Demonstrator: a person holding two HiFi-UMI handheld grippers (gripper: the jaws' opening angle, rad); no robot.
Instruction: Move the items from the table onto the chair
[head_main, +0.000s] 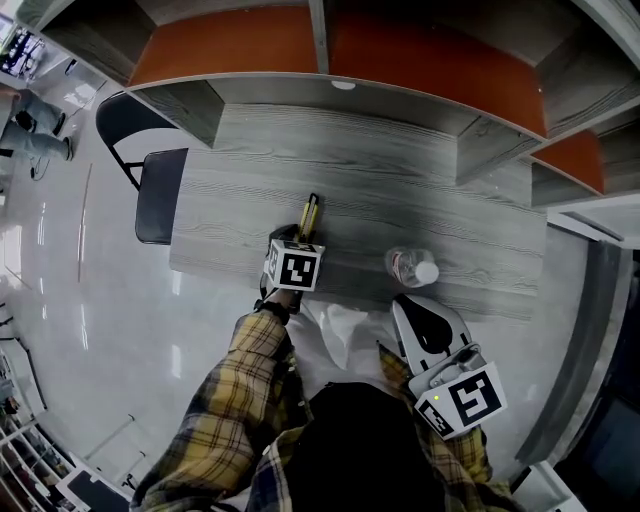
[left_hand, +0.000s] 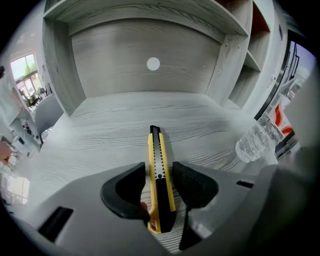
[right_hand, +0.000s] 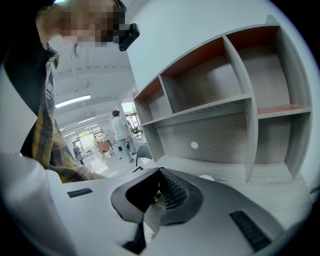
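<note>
A yellow and black utility knife (head_main: 309, 213) lies flat on the grey wood table (head_main: 420, 170). My left gripper (head_main: 302, 238) straddles its handle end. In the left gripper view the knife (left_hand: 161, 150) runs between the two black pads of the left gripper (left_hand: 159, 176), with slim gaps on both sides, so the jaws stand open. A clear plastic bottle (head_main: 410, 267) lies on its side to the right of the knife; the left gripper view also shows this bottle (left_hand: 256, 140). My right gripper (head_main: 425, 312) hovers at the table's near edge, shut and empty (right_hand: 159, 174).
A dark folding chair (head_main: 160, 195) stands off the table's left end. Grey shelving with orange back panels (head_main: 340, 50) rises behind the table. My plaid sleeves fill the lower part of the head view. People stand far off in the room.
</note>
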